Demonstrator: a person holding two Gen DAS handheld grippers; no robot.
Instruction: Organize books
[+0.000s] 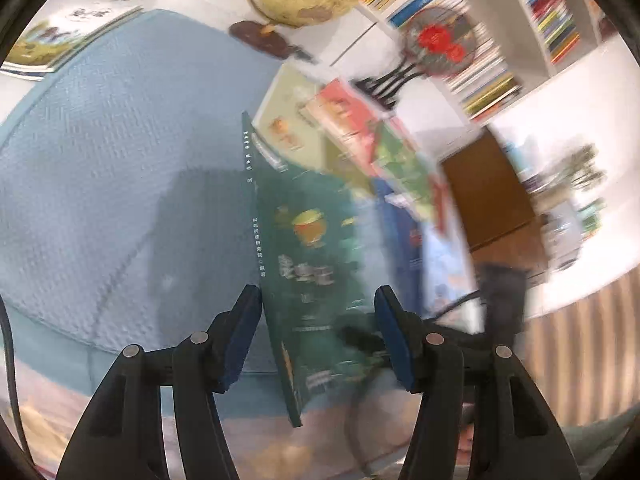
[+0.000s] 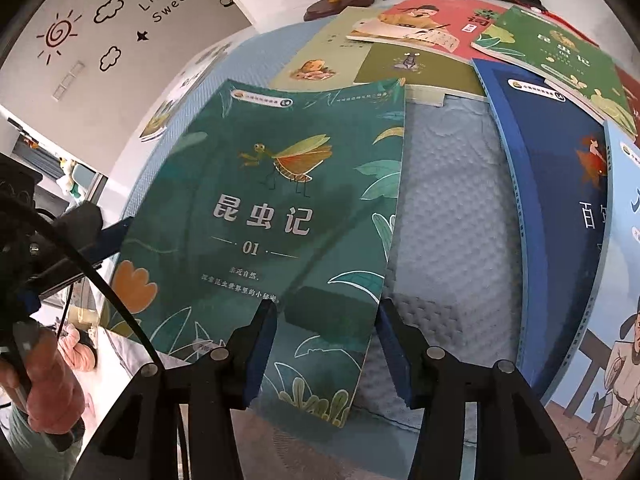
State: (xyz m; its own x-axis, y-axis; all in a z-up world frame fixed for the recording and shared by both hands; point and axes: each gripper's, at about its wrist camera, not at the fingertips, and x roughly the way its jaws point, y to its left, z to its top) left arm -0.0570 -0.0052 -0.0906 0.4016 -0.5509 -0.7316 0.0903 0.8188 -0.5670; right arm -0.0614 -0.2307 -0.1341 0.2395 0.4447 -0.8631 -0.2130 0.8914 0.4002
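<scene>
Through the left wrist view I see my left gripper (image 1: 316, 300) half spread around the dark green insect book (image 1: 308, 264), which stands tilted on edge over the blue mat (image 1: 100, 160); only the left pad seems to touch its spine, so I judge nothing is clamped. In the right wrist view my right gripper (image 2: 328, 316) straddles the book's near right corner, jaws narrowed, pads not visibly pressing. With so little contact the book could flop back, or slide right into the navy book (image 2: 556, 200).
</scene>
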